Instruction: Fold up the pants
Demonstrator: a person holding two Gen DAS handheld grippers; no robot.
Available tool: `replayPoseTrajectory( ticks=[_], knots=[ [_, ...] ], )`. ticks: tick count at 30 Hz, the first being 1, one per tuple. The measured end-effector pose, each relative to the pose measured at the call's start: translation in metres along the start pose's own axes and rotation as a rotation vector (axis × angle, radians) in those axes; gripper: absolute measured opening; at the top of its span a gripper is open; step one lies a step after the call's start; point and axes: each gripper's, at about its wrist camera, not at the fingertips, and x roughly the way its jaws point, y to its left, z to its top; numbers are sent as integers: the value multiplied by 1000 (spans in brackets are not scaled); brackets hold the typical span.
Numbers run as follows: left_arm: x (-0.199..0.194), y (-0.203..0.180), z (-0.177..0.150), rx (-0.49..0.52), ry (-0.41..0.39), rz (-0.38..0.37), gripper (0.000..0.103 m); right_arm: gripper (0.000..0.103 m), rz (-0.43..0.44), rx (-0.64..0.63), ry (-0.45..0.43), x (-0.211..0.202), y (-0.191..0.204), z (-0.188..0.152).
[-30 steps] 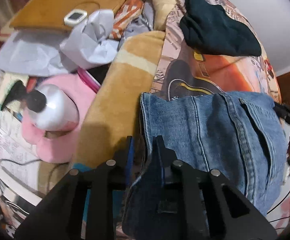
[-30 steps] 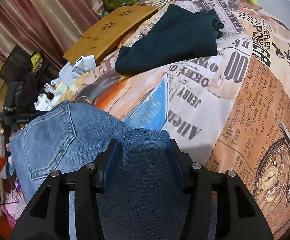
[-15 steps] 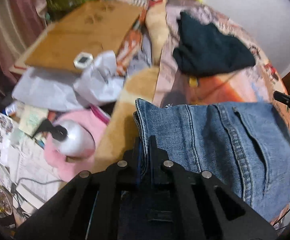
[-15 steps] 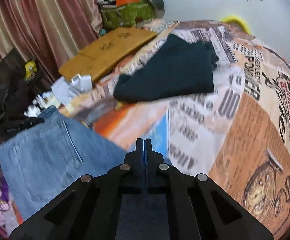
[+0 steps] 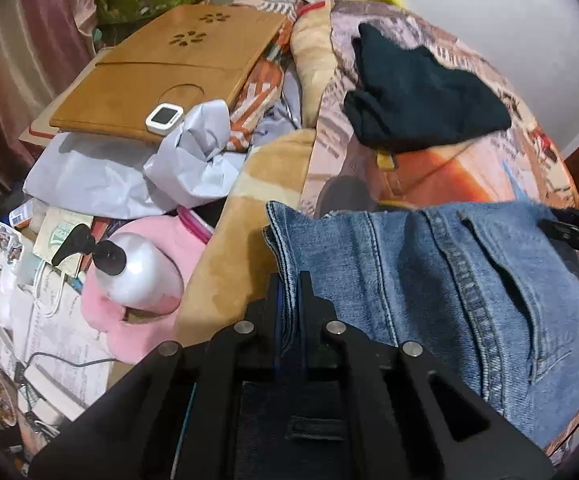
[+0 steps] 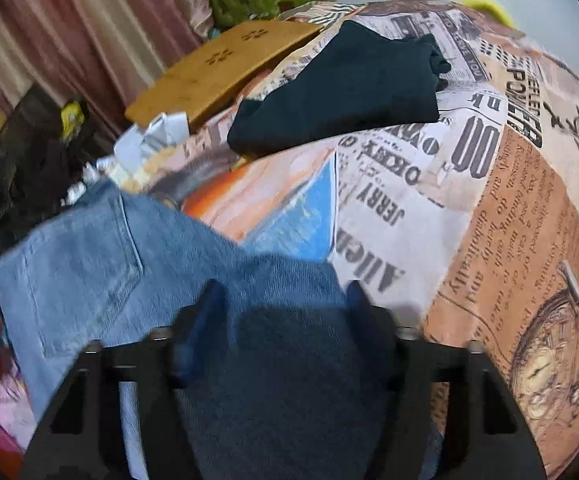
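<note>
Jeans lie on the bed's newsprint bedspread, below the dark folded garment. My left gripper is clamped on their hem edge. My right gripper is opening, denim between its fingers.

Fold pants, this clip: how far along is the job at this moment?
Done: the blue denim jeans lie across the newspaper-print bedspread, apparently already doubled, back pocket up. In hand: the left gripper is shut on the stacked denim edge; the right gripper is opening over the denim, pads not pressing. Left: squaring up, or perhaps another fold. A dark folded garment already lies farther back.
</note>
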Motion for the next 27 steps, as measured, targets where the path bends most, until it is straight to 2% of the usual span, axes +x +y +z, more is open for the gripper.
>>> replayPoseTrajectory(
  ticks=[2, 4, 6, 12, 14, 17, 20, 22, 24, 25, 27],
  knots=[
    [-5, 2, 4, -15, -27, -6, 6, 32, -17, 13, 6, 3, 5, 5],
    [-13, 2, 10, -16, -59, 5, 6, 25, -33, 7, 1, 3, 12, 9],
    [-23, 3, 18, -10, -95, 19, 6, 24, -63, -29, -41, -6, 18, 16],
    [-44, 19, 50, -38, -195, 110, 6, 24, -62, -90, -157, -14, 34, 72],
    [-41, 30, 59, -60, -187, 131, 6, 27, -81, -145, -145, -7, 43, 85],
    [-21, 52, 64, -115, -103, 118, 6, 35, -155, -170, -144, -1, 51, 87],
    [-12, 68, 54, -160, -72, 155, 6, 50, -158, -164, -137, -9, 47, 72],
    [-13, 73, 44, -172, -57, 130, 11, 55, -151, -147, -132, -20, 39, 56],
    [-19, 75, 31, -187, -40, 87, 28, 55, -139, -118, -116, -32, 31, 38],
    [-21, 74, 25, -188, -37, 72, 32, 55, -137, -102, -112, -38, 27, 30],
    [-28, 71, 13, -187, -34, 55, 51, 55, -147, -73, -110, -48, 20, 15]
  ],
)
